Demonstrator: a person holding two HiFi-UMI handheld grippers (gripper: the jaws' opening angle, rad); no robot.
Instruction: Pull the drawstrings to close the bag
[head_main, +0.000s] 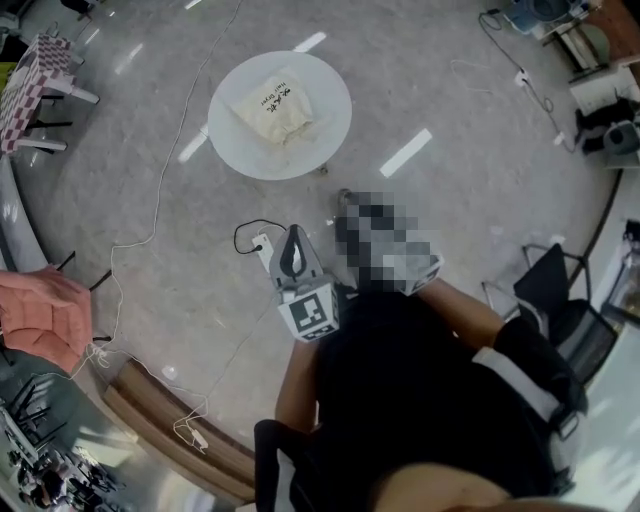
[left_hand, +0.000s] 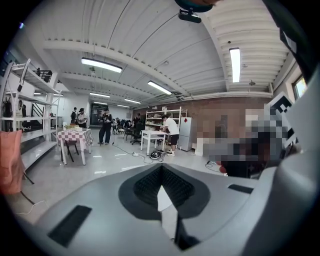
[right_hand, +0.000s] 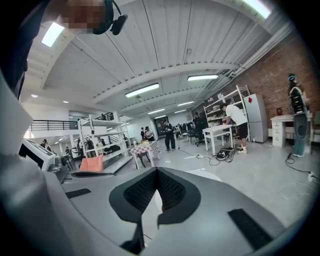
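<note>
Drawstring bag (head_main: 272, 110) lies on the round white table (head_main: 325, 140) at upper centre, well apart from left gripper (left_hand: 161, 176) and right gripper (right_hand: 156, 172), both pressed together on nothing; arrive like that and they could shove the cloth, missing its thin drawstrings.

The bag (head_main: 272, 110) lies on the round table (head_main: 330, 95), near its middle, ahead of the person (head_main: 430, 400). The left gripper (head_main: 294, 240) is close to the person's body, well short of the table, with floor (head_main: 180, 200) between them. A power strip (head_main: 262, 243) lies on the floor just left of that gripper. A checked table (head_main: 35, 75) stands far left, and a chair (head_main: 560, 300) at the right.
</note>
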